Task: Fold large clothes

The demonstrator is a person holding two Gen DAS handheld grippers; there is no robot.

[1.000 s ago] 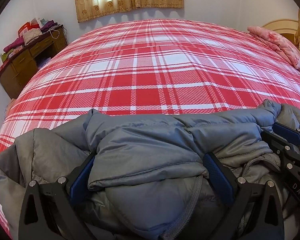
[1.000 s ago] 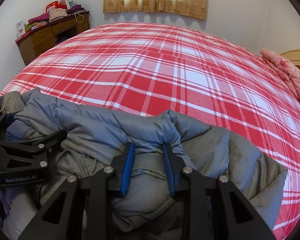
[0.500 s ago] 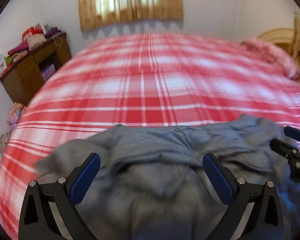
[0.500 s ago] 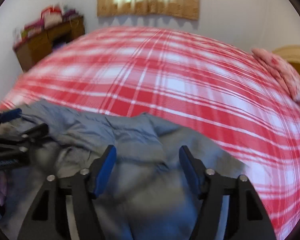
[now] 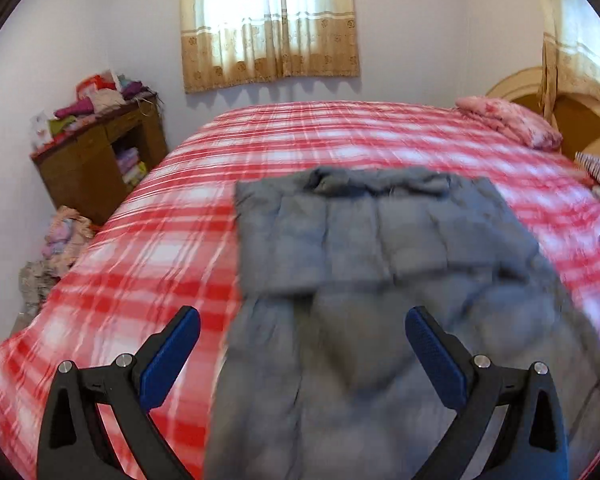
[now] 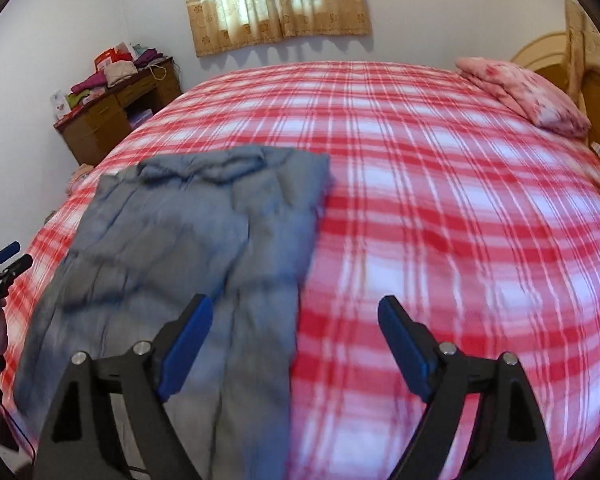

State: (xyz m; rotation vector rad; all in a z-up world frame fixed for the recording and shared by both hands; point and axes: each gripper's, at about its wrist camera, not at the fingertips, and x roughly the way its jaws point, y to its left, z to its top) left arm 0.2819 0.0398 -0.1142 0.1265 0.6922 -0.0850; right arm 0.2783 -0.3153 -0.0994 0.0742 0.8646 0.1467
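On the red-and-white plaid bed (image 5: 148, 248) lies the grey padded jacket (image 5: 380, 240), lengthwise away from us — partly folded. Left gripper (image 5: 302, 356) hangs spread wide directly over its near end, empty; right gripper (image 6: 296, 344), likewise wide and empty, sits off its right edge — farther.
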